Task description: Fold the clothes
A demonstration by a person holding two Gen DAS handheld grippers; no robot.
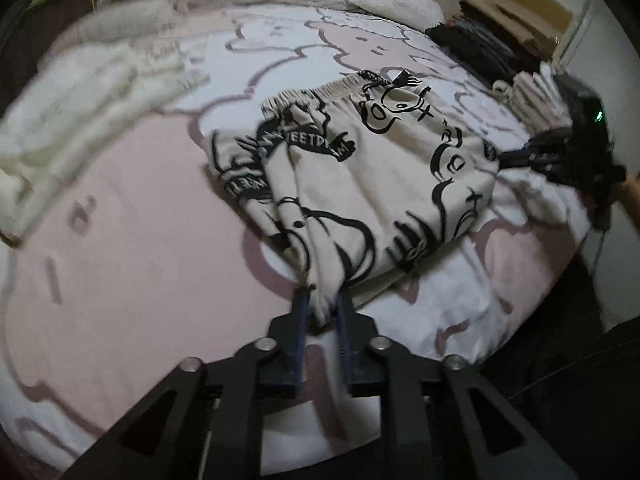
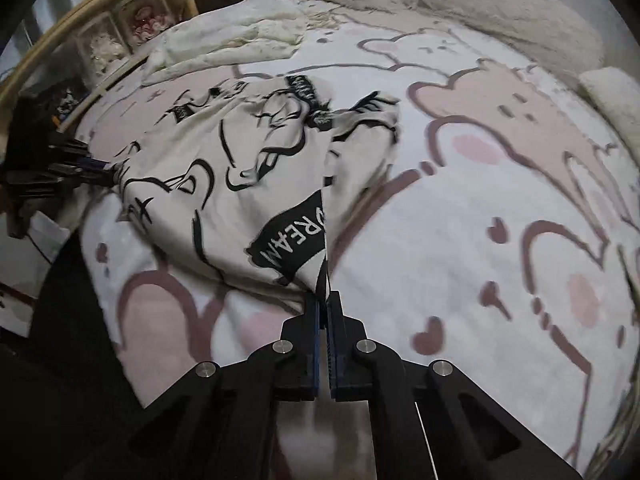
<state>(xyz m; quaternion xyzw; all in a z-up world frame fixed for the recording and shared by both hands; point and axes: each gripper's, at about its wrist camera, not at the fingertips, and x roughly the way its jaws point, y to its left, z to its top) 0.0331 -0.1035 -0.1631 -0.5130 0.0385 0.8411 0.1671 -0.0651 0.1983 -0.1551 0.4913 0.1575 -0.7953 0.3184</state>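
Cream shorts with black cartoon print (image 1: 360, 176) lie partly folded on the pink and white bed cover (image 1: 140, 220). My left gripper (image 1: 323, 304) is shut on a bunched corner of the shorts at their near edge. My right gripper (image 2: 327, 300) is shut on another corner of the shorts (image 2: 248, 168), near the black "DREAM" patch. The right gripper also shows in the left wrist view (image 1: 516, 158) at the shorts' right edge, and the left gripper shows in the right wrist view (image 2: 92, 168) at their left edge. The elastic waistband (image 1: 320, 92) lies on the far side.
A crumpled cream blanket (image 1: 80, 112) lies at the left of the bed. Fluffy pillows (image 1: 396, 0) sit at the head. Stacked dark and light clothes (image 1: 500, 56) lie at the right edge. A wooden shelf (image 2: 104, 32) stands beside the bed.
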